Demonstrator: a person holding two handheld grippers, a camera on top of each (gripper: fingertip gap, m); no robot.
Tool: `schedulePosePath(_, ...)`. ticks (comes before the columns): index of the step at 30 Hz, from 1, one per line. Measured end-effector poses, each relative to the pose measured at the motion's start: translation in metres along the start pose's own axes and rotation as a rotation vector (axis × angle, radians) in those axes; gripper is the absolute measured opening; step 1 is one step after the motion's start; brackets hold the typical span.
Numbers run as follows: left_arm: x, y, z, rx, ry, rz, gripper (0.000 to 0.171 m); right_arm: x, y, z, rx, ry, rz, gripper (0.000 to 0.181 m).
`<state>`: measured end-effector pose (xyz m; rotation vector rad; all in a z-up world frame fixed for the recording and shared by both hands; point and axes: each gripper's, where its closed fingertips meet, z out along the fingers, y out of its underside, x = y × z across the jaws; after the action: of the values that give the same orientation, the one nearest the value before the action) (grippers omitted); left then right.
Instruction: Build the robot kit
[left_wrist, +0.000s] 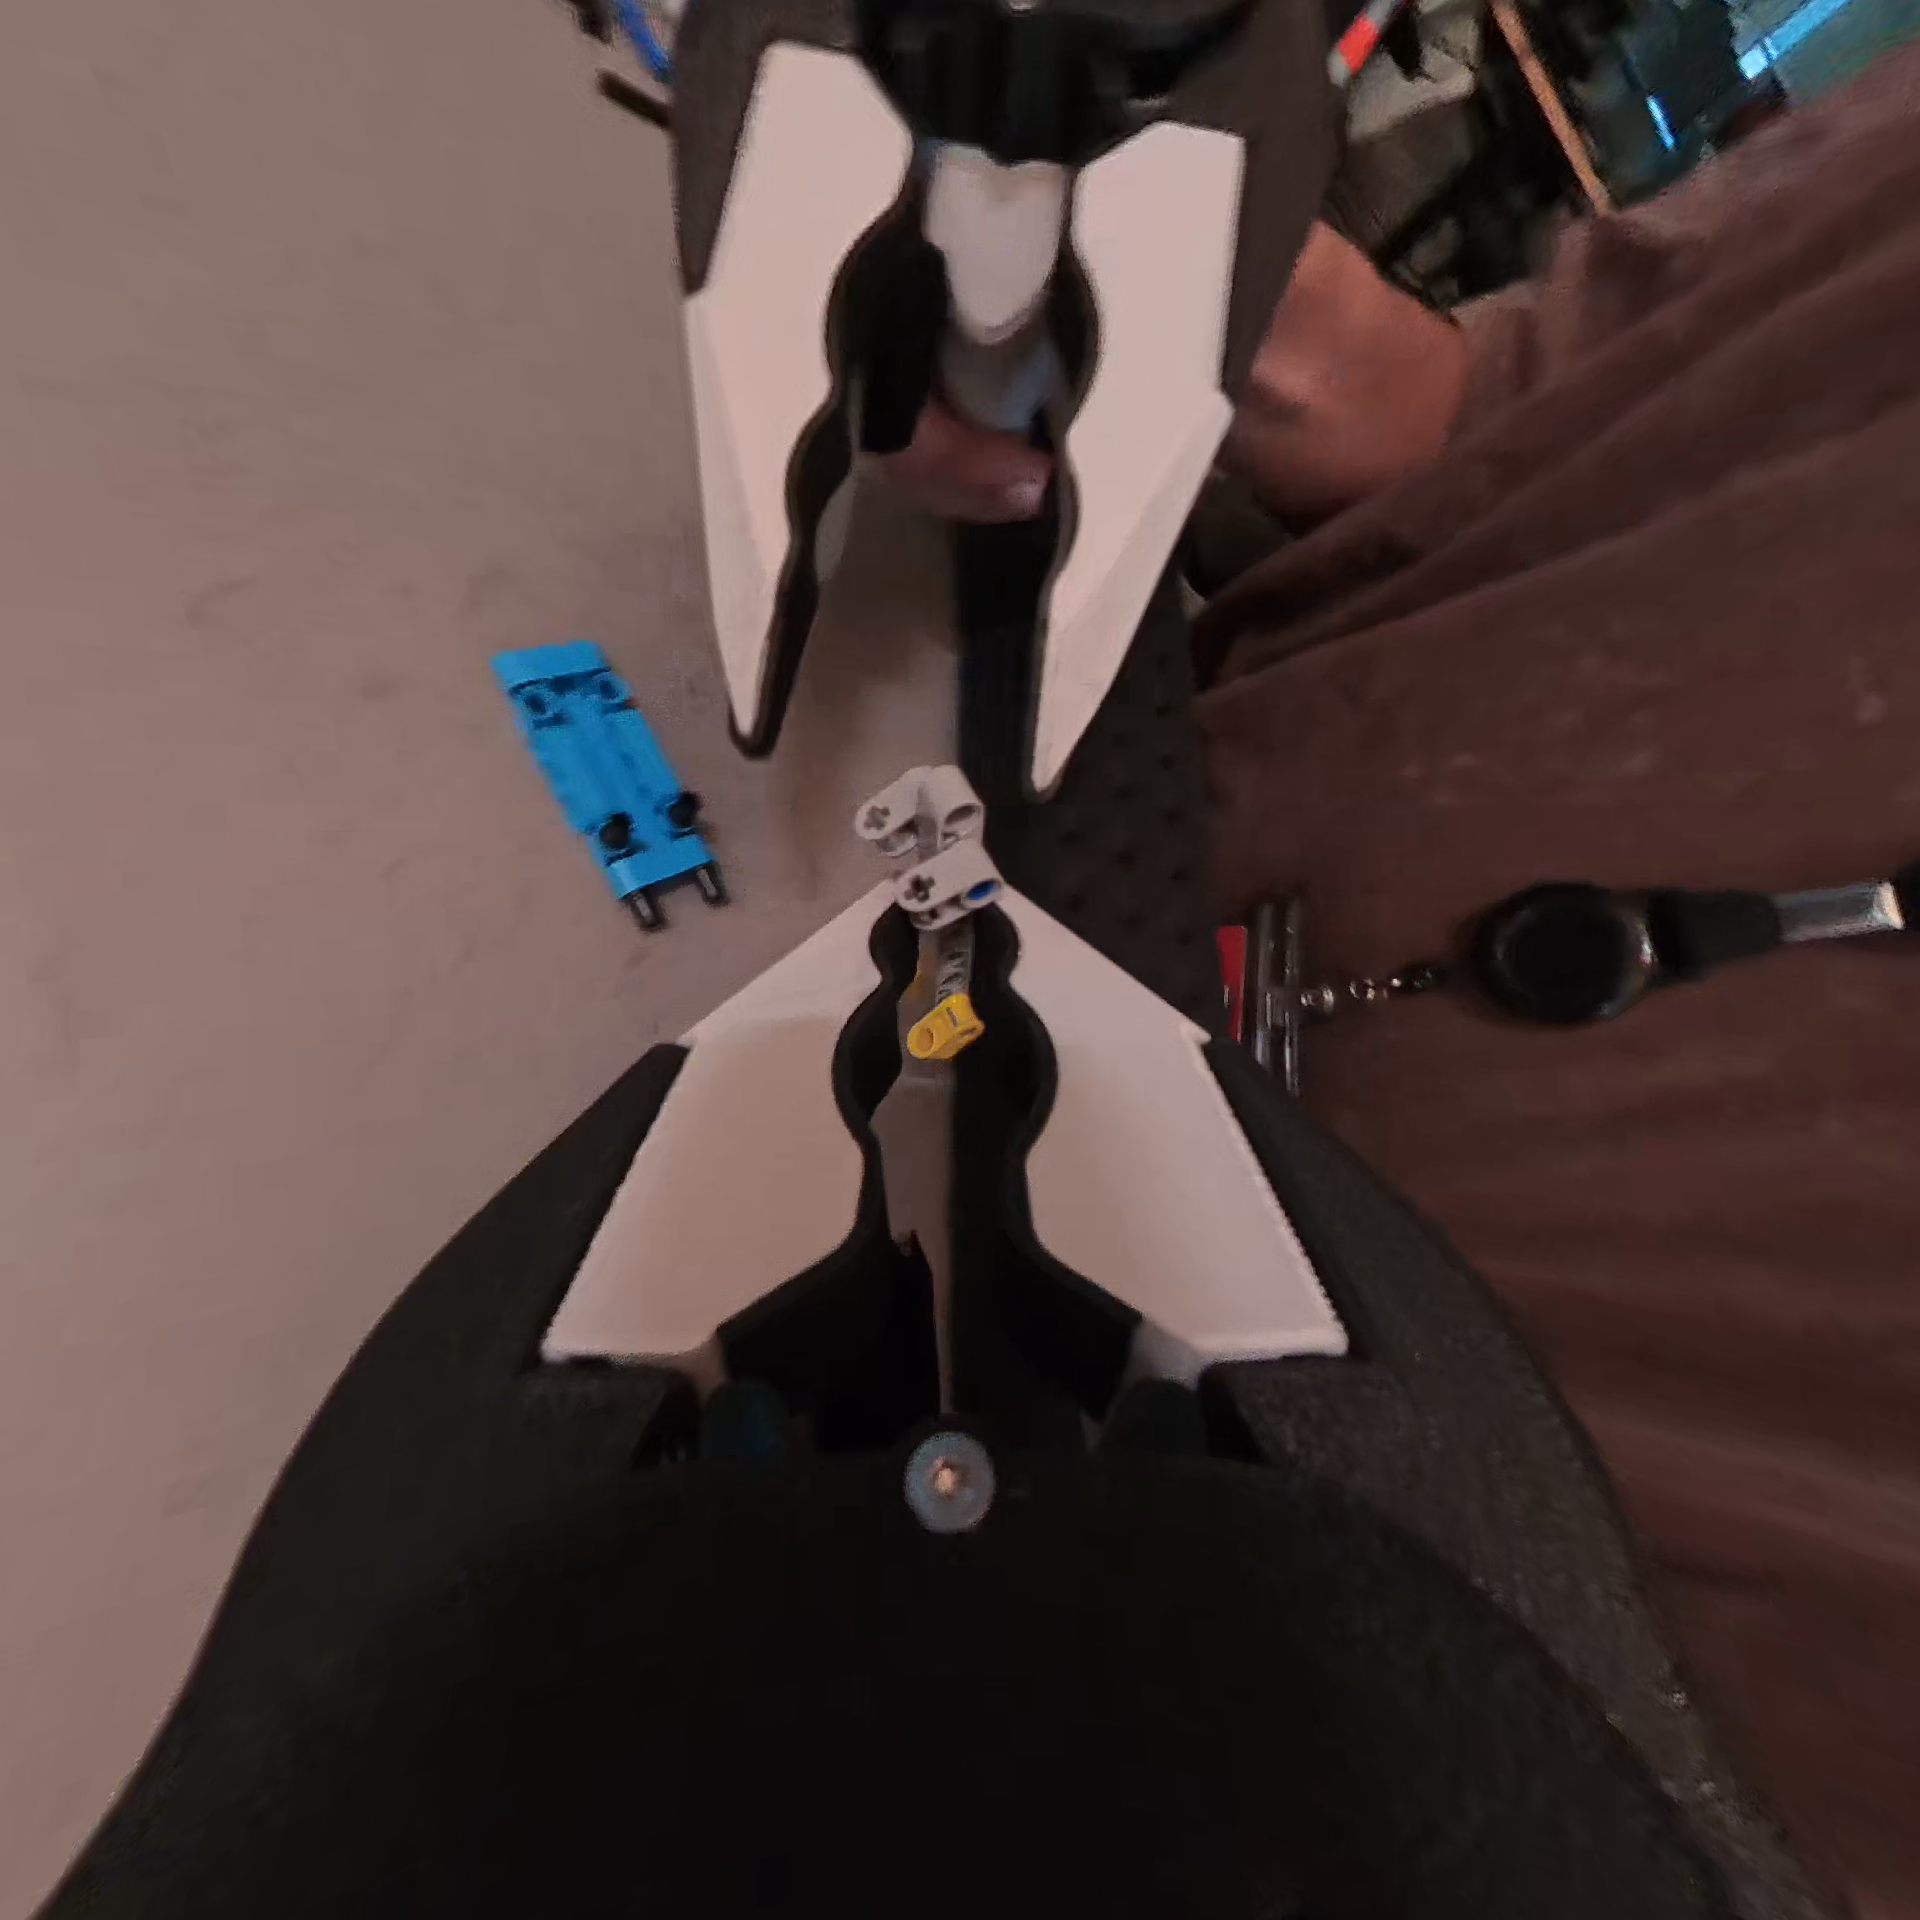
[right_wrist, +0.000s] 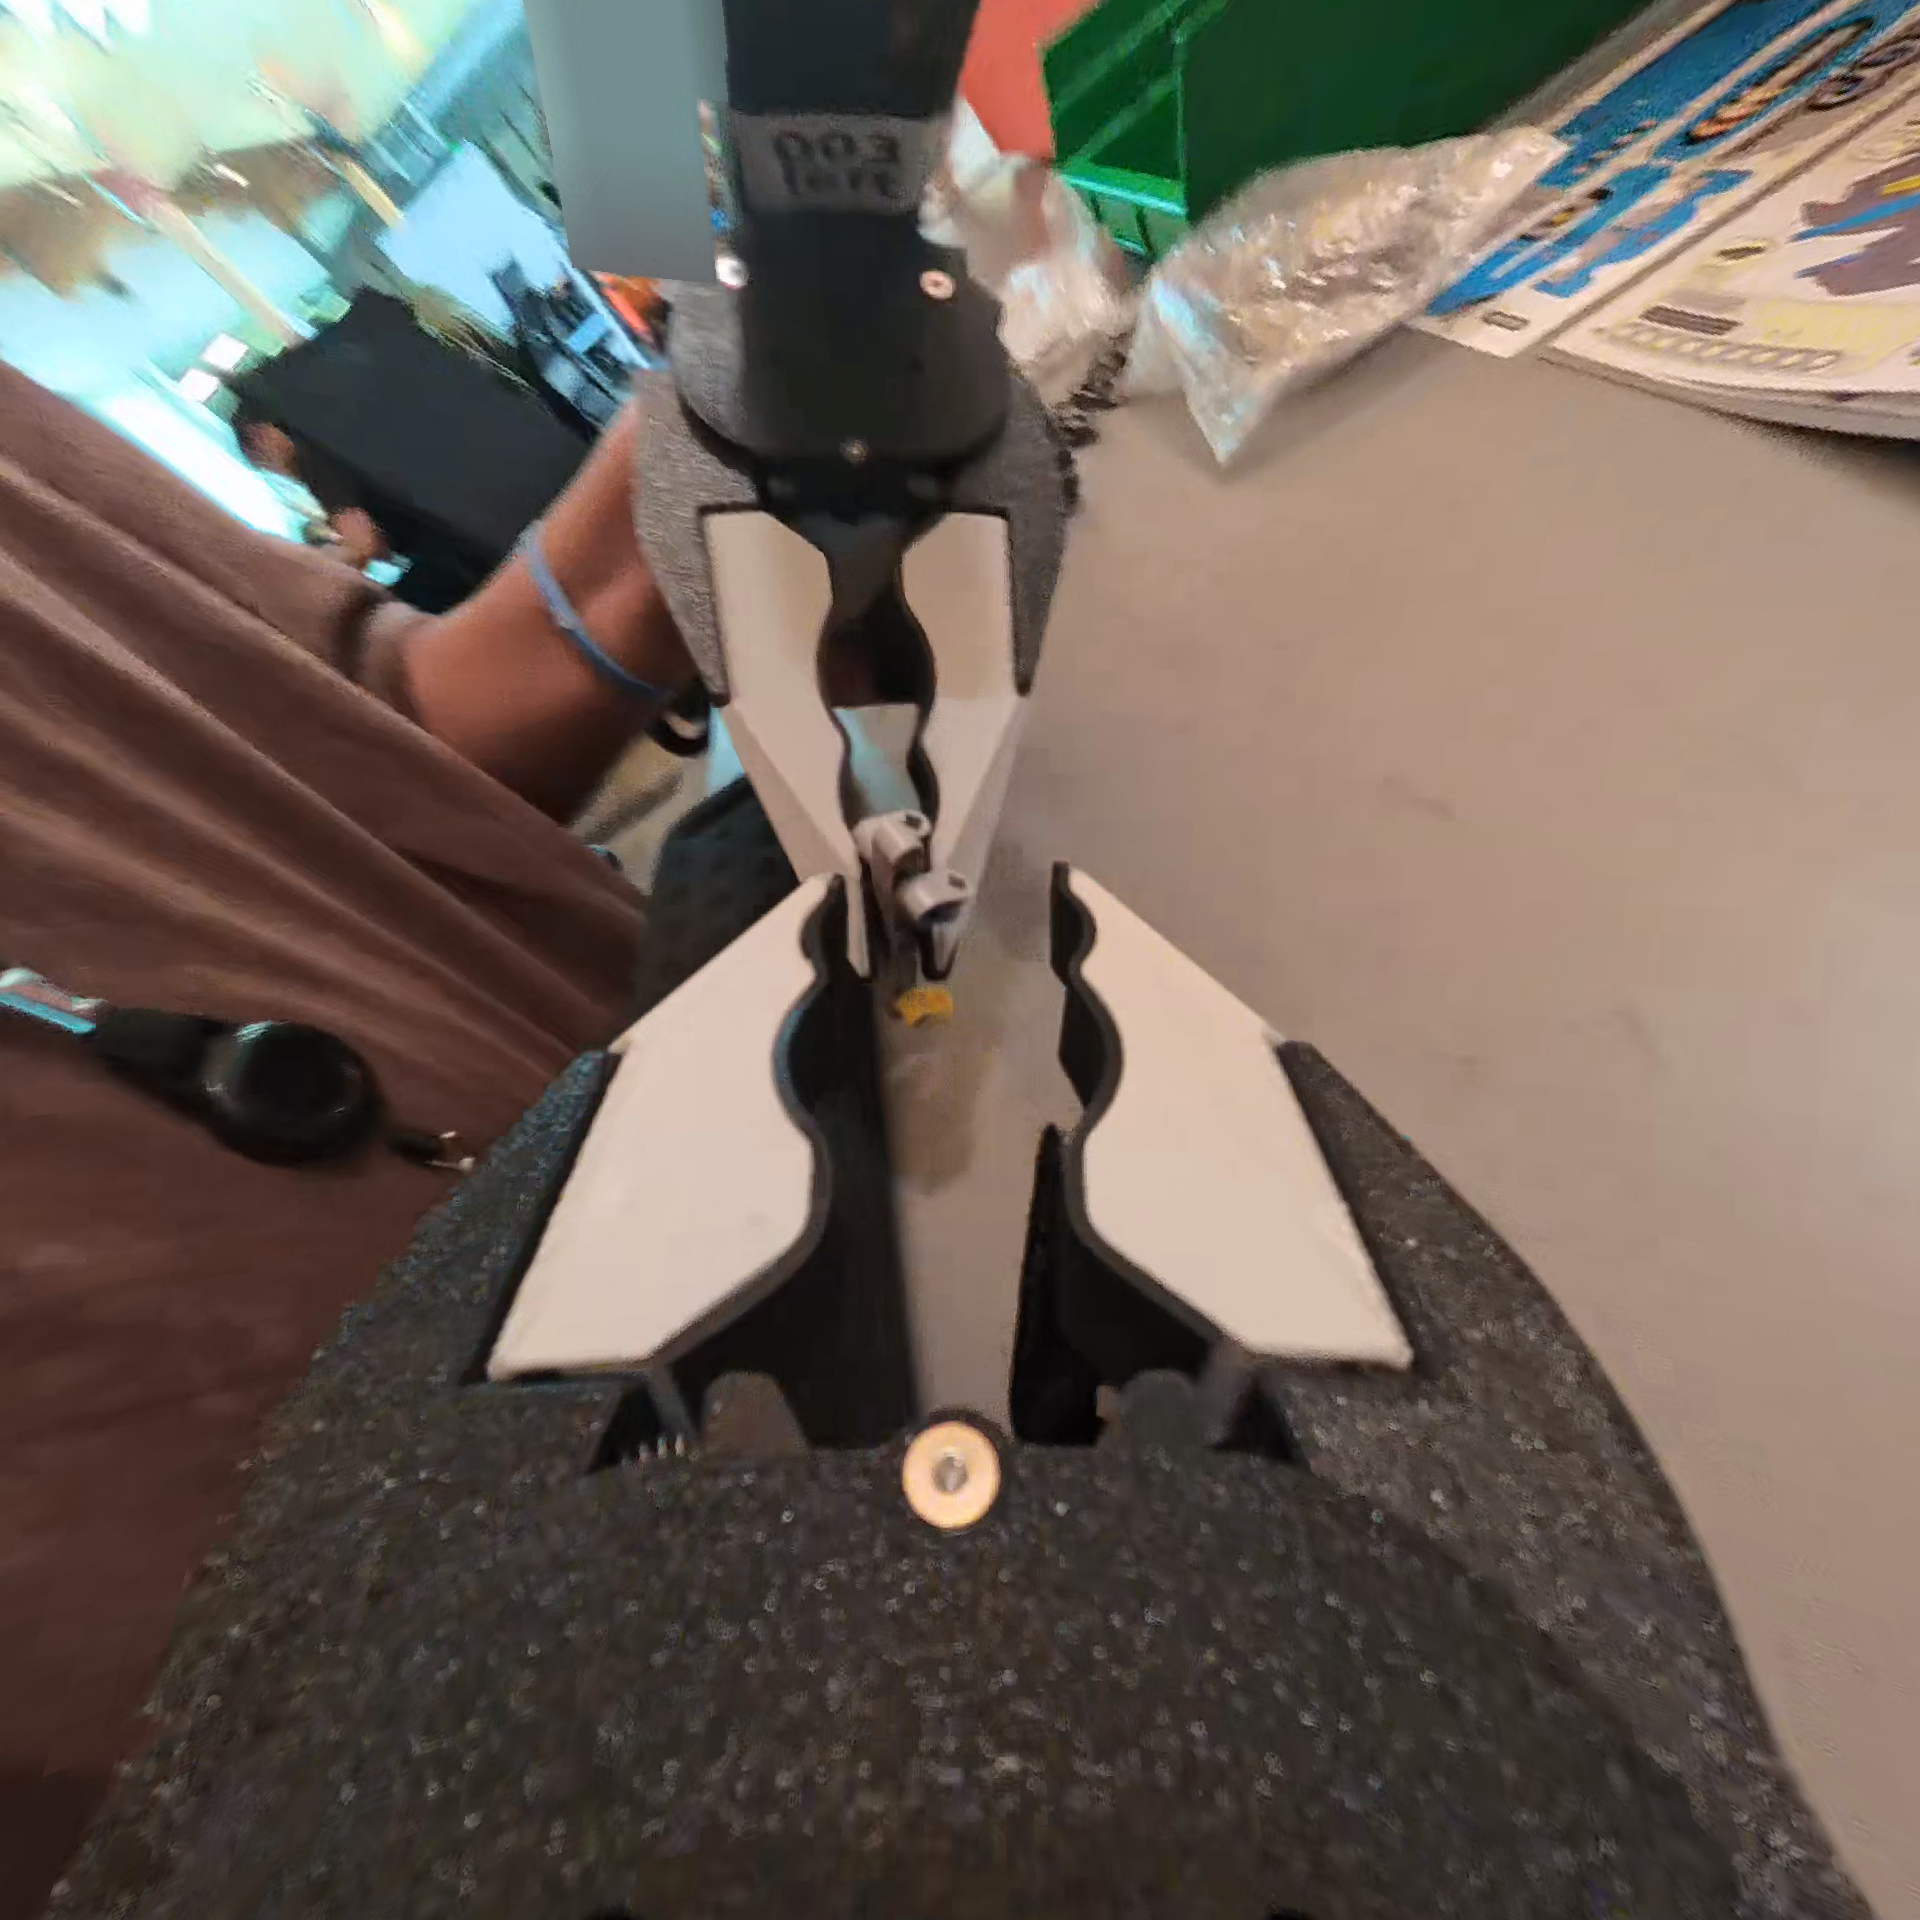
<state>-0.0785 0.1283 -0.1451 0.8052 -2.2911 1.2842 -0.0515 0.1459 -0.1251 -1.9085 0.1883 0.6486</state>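
Evidently light and rigid, the small grey-and-yellow plastic pin assembly (left_wrist: 928, 894) sits clamped in the left gripper (left_wrist: 940, 904); the right gripper (right_wrist: 951, 883), fingers apart, faces it, best taken by its protruding grey connector end.

Both views are wide-angle, with strong barrel distortion: straight edges bow toward the frame borders. The left wrist view is dim and warm-toned; the worktop (left_wrist: 260, 416) reads dull beige, and the upper part of the frame is motion-blurred. The right wrist view is brighter and cooler, with washed-out highlights at top left. Glare shows on the clear plastic bags (right_wrist: 1340, 239). Its background is smeared and out of focus. Shadows on the worktop are soft and faint.
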Motion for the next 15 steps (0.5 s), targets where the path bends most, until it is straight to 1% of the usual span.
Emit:
schedulePosePath(2, 0.006, 0.001, 0.006, -0.038, 0.038, 0.044, 0.009, -0.006, 0.006, -0.001, 0.002, -0.049, 0.014, 0.031)
schedulePosePath(4, 0.011, -0.002, 0.01, -0.049, 0.069, 0.063, 0.009, -0.018, 0.01, -0.002, -0.015, -0.126, 0.003, 0.028)
schedulePosePath(6, 0.012, -0.003, 0.013, -0.064, 0.078, 0.077, 0.009, -0.018, 0.012, -0.002, -0.026, -0.137, -0.005, 0.018)
schedulePosePath(8, 0.007, -0.005, 0.015, -0.063, 0.055, 0.066, 0.009, -0.015, 0.014, -0.004, -0.042, -0.143, 0.0, 0.018)
schedulePosePath(10, -0.006, -0.009, 0.014, -0.029, -0.009, 0.025, 0.013, -0.005, 0.011, -0.005, -0.027, -0.1, 0.021, 0.016)
schedulePosePath(11, -0.018, -0.008, 0.013, -0.016, -0.066, 0.002, 0.017, 0.002, 0.011, -0.006, -0.024, -0.08, 0.06, 0.01)
schedulePosePath(13, -0.039, -0.005, 0.007, 0.019, -0.183, -0.029, 0.024, 0.023, 0.013, -0.009, -0.009, -0.003, 0.175, 0.009)
schedulePosePath(15, -0.049, -0.003, 0.0, 0.083, -0.262, -0.039, 0.025, 0.036, 0.017, -0.011, 0.016, 0.018, 0.316, 0.009)
